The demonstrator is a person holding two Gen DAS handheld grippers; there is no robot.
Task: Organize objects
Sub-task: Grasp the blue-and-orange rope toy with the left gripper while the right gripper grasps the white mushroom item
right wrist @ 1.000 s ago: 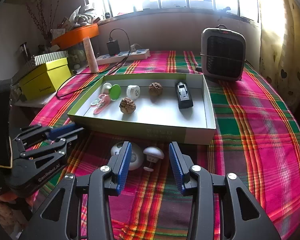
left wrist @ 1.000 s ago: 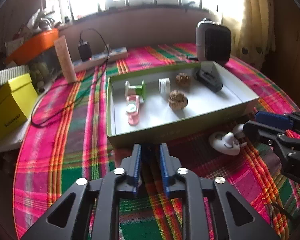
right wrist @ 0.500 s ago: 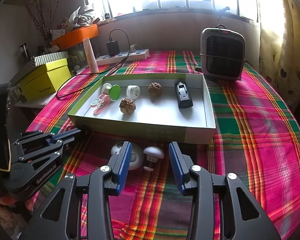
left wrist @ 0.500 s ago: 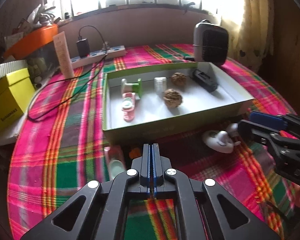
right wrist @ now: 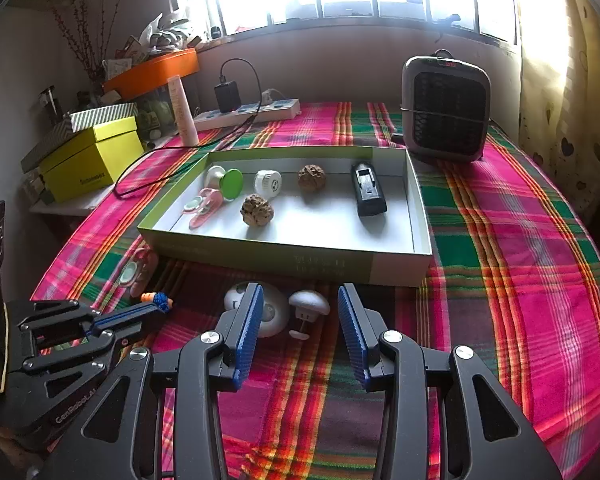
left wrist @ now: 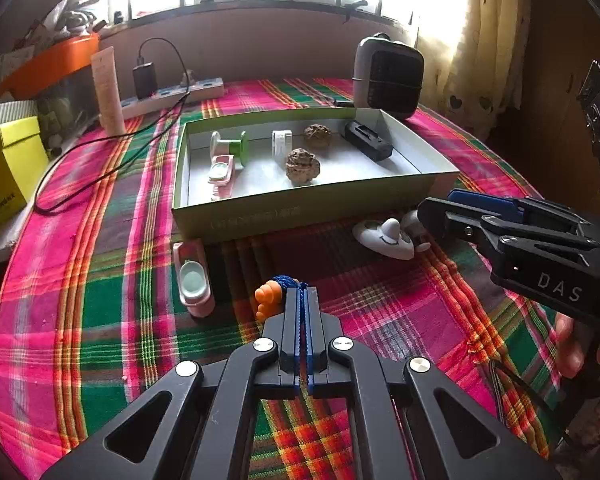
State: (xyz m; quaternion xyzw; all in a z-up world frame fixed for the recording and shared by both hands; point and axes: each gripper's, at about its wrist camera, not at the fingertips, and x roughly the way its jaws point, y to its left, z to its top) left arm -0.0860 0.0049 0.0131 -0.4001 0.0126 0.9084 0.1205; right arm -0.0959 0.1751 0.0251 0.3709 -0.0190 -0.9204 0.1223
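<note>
Both fingers of the left gripper (left wrist: 300, 300) are squeezed tight on a small orange and blue toy (left wrist: 274, 294), held just above the checked cloth (left wrist: 100, 280). Right gripper (right wrist: 300, 316) fingers are spread wide with nothing between them. Just past them sit a white round thing (right wrist: 274, 314) and a white mushroom (right wrist: 309, 304), close together. A pink clip (left wrist: 194, 278) lies in front of the green box (left wrist: 300, 208), near the toy. The box wall stands between the toy and the box floor.

One second ago the left fingers were apart down by the box; now they are shut and lifted back with the toy.

Inside the box I count two walnuts (right wrist: 257, 210), one black charger (right wrist: 367, 190), one white plug (right wrist: 268, 182), one green spool (right wrist: 228, 180) and one pink clip (right wrist: 204, 208).
</note>
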